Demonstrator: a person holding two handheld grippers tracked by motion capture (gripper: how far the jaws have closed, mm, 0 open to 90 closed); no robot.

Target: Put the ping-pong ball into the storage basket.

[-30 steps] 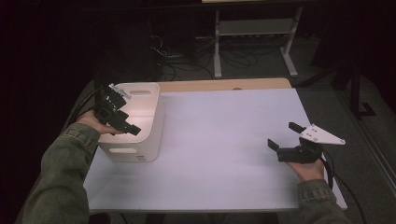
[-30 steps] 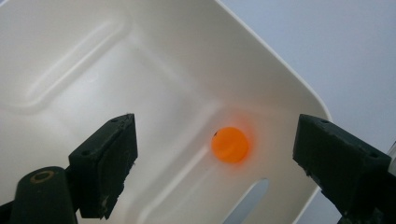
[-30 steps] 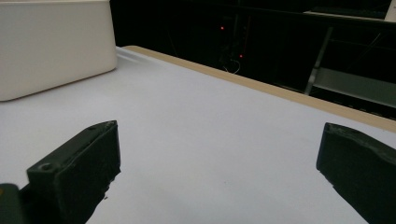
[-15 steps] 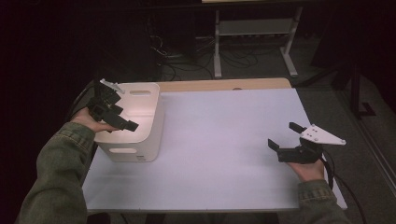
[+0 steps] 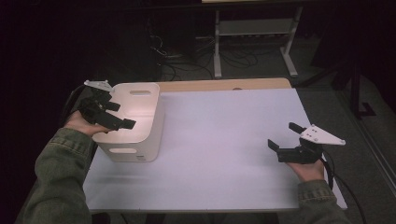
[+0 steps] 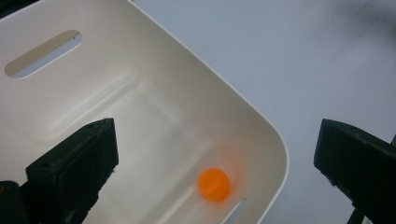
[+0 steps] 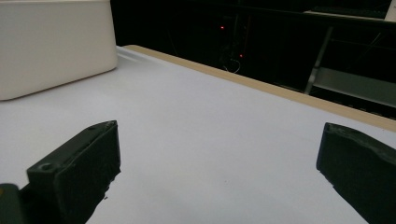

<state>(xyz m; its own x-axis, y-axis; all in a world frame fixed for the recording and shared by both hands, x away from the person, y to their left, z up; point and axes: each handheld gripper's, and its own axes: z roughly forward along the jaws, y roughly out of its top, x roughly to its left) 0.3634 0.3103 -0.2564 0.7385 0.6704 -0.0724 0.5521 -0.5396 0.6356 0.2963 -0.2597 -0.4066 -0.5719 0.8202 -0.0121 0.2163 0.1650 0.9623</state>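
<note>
Orange ball (image 6: 214, 184) already in white bin (image 6: 261, 135); left gripper (image 5: 116, 115) and right gripper (image 5: 286, 136) wide, empty; table (image 5: 224, 140) otherwise bare.

The left hand-held gripper (image 6: 215, 172) hangs over a cream plastic bin with slotted handles (image 6: 154, 88), its black jaws spread wide. A small orange ball (image 6: 214, 185) lies on the bin's floor near one corner. Beside the bin lies the pale counter (image 6: 289, 60).

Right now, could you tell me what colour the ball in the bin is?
Orange ball, best seen in the left gripper view.
</note>
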